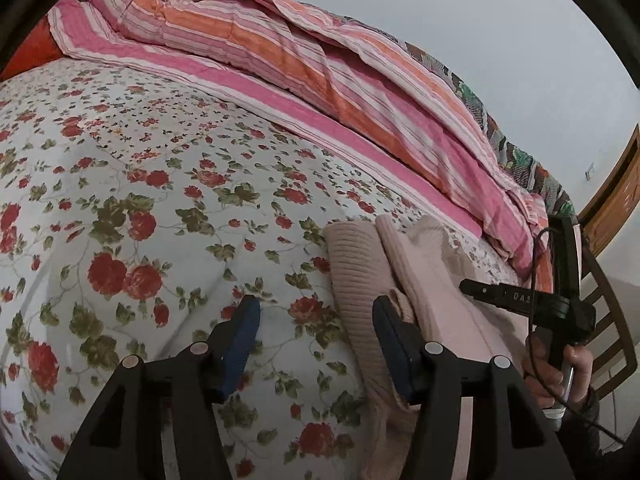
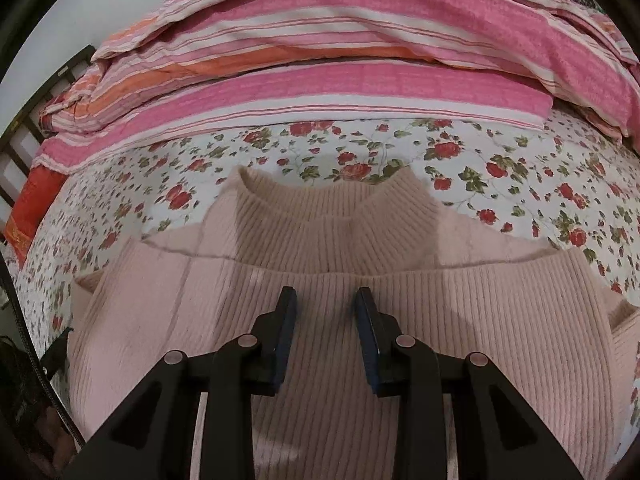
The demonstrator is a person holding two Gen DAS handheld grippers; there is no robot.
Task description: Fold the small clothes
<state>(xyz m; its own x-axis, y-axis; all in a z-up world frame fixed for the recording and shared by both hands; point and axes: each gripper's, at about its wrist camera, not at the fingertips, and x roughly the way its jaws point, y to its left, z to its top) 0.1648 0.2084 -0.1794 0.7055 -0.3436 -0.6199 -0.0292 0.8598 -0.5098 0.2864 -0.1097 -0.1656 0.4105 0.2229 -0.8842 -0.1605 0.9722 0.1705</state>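
Observation:
A pale pink ribbed sweater [image 2: 360, 312] lies folded on the floral bedspread [image 2: 520, 184], its collar toward the striped quilt. My right gripper [image 2: 326, 300] is open and empty just above the middle of the sweater. In the left wrist view the sweater [image 1: 360, 264] lies at the lower right. My left gripper [image 1: 316, 312] is open and empty over the sweater's left edge, its right finger on the knit. The right gripper [image 1: 520, 298] and the hand holding it show at the right edge.
A pink and orange striped quilt [image 1: 280, 52] lies bunched along the far side of the bed. A wooden headboard [image 1: 616, 200] stands at the right. Dark bed rails [image 2: 24, 140] show at the left of the right wrist view.

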